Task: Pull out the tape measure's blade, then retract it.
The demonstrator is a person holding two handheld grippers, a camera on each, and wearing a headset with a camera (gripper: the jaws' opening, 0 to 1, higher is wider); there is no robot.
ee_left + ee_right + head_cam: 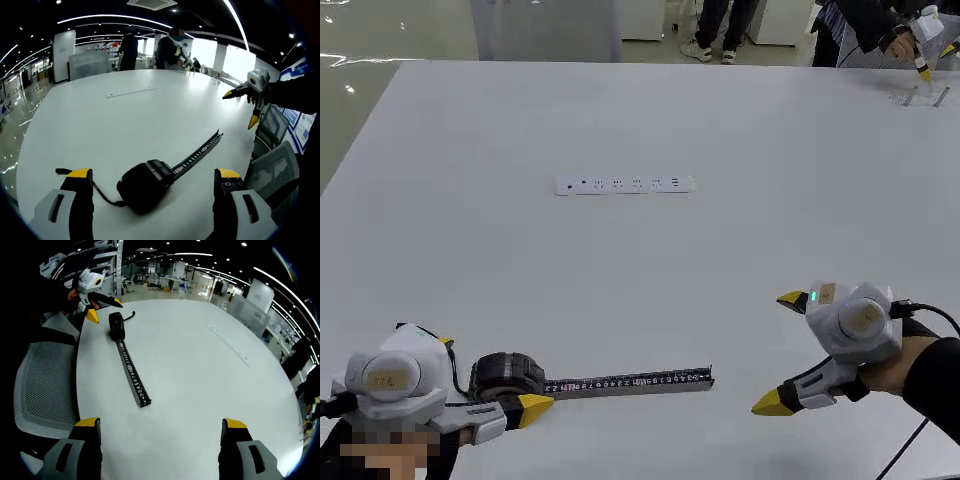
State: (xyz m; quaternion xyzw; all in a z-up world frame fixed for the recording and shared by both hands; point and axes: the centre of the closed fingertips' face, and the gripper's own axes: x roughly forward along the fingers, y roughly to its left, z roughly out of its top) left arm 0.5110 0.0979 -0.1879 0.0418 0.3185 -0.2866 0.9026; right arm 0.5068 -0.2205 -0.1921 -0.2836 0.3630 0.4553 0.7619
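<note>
Bright, even light from ceiling strip lamps (105, 19); soft shadows on the white worktop (620, 270). Gripper views bend strongly at edges; floor (350, 90) shows glare.

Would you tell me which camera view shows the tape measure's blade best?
The right gripper view: the blade lies unobstructed along its whole length, markings facing the camera. The head view shows it smaller, sideways; the left gripper view shows it foreshortened behind the case.

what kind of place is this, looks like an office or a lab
Likely a big open-plan office or lab hall: a large white table with a power strip on it, a mesh office chair beside it, long strip lights on a dark ceiling.
</note>
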